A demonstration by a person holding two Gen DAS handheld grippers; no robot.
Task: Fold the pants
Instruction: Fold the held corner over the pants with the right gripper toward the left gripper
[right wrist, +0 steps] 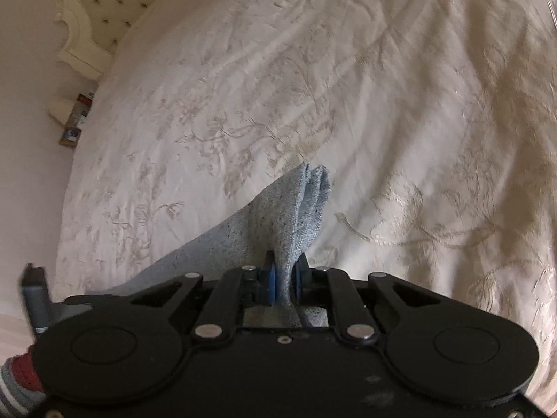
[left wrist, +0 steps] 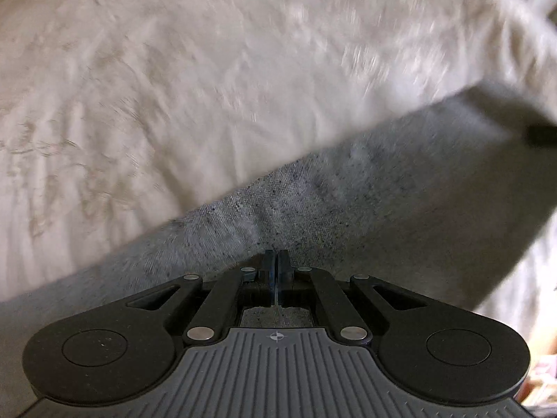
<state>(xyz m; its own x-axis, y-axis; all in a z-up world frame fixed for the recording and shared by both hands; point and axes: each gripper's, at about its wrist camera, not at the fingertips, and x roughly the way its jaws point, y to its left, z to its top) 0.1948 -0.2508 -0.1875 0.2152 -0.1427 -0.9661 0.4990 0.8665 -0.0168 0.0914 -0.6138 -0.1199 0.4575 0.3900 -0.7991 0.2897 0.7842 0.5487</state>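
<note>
The pants are light blue-grey speckled fabric. In the left wrist view the pants (left wrist: 365, 202) stretch as a taut sheet across the lower half, over the cream bedspread (left wrist: 174, 87). My left gripper (left wrist: 277, 261) is shut on the fabric's near edge. In the right wrist view my right gripper (right wrist: 286, 271) is shut on a bunched fold of the pants (right wrist: 296, 209), which sticks up past the fingers and trails down to the left.
The bed's embroidered cream cover (right wrist: 313, 87) fills both views. A tufted cream headboard (right wrist: 104, 10) stands at upper left. A bedside shelf with small items (right wrist: 75, 115) sits by the left edge of the bed. The left wrist view is motion-blurred.
</note>
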